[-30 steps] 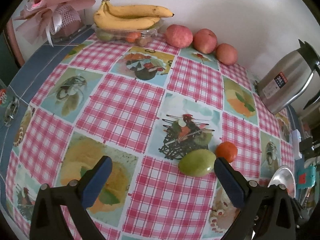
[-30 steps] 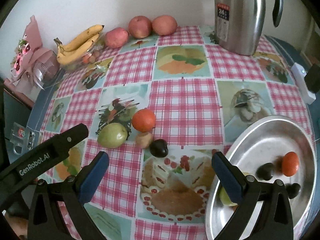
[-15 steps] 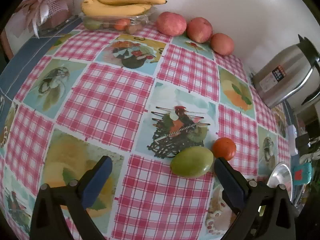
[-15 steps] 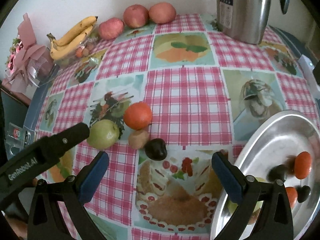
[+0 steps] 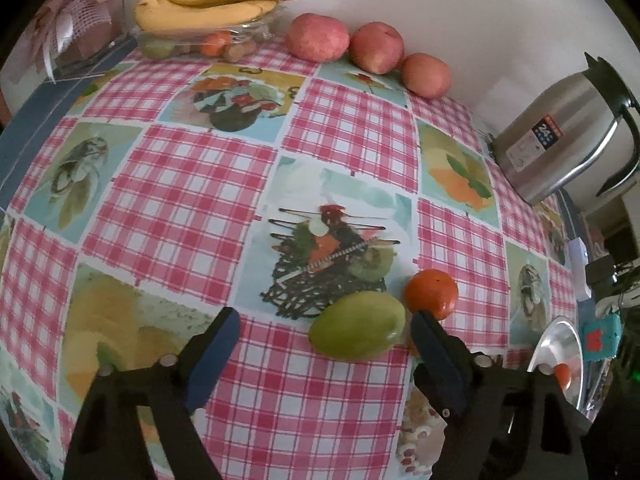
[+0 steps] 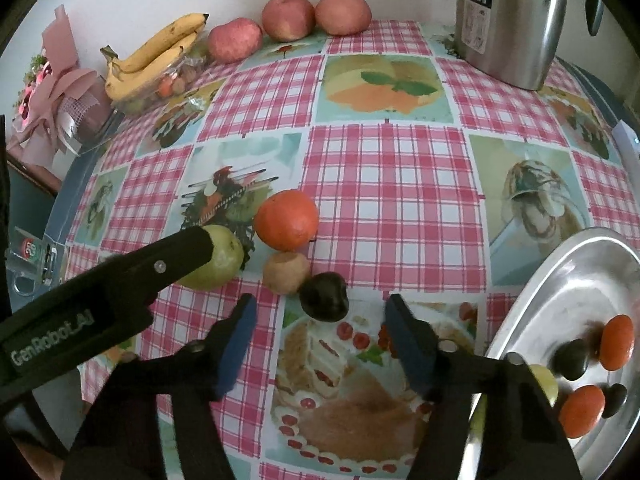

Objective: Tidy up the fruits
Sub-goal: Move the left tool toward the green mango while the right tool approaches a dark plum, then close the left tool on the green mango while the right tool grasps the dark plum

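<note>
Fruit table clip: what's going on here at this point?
A person with tongs in each hand is sorting fruit into a metal tray. The left tongs have just been closing around the green fruit, and the pads are not yet pressing on it. The right tongs have just been closing just short of the dark plum, not gripping it. An orange and a small brown fruit remain on the tablecloth; several fruits already sit in the tray.

Shiny metal tray (image 6: pixel 532 304), glossy tablecloth (image 6: pixel 384 184)
</note>
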Available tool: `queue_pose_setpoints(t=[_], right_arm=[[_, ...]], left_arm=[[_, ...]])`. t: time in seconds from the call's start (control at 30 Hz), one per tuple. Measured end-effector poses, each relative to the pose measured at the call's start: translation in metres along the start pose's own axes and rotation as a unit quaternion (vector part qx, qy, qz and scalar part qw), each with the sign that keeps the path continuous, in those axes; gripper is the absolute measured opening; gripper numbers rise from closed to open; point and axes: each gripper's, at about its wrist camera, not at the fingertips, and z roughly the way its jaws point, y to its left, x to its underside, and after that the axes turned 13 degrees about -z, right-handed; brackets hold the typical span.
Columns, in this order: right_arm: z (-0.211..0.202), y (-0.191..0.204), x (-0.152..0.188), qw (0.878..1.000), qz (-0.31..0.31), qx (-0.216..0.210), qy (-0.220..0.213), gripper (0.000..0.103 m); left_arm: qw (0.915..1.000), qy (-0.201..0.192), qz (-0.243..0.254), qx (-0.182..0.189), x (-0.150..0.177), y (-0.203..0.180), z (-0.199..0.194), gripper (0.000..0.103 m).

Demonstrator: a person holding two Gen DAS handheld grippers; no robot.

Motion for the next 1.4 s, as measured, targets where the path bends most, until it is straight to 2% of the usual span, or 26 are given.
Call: queue_pose_setpoints(t=[0.17,0.37,0.43,0.5,0.87,1.4], right_arm=[[0.000,-0.002,0.000,1.000,0.005,0.002,-0.001,0.049],[0.000,-0.003,0.000,1.000,0.004,0.002,-0.004,0.047],[0.000,-0.003,0.000,1.000,0.005,0.000,-0.005,0.046],[0.000,-0.002,0.000,1.000,0.005,-0.001,-0.005,0.043],[0.001,-0.002,0.000,1.000,0.009,-0.003,-0.008,0.030],[-0.005,-0.008,0.004,0.999,0.033,-0.016,-0.010,0.026]], left_arm=[[0.9998,0.007,0.012,0.014,0.003,-0.007,0.005,0.080],[0.9995,0.022,0.015,0.019,0.006,-0.010,0.013,0.072],[0.9994,0.026,0.014,0.020,0.007,-0.010,0.015,0.067],[0.9993,0.028,0.014,0.022,0.007,-0.011,0.015,0.058],[0.9991,0.032,0.005,0.026,0.008,-0.007,0.011,0.057],[0.9986,0.045,-0.017,0.021,0.008,-0.002,0.000,0.056]])
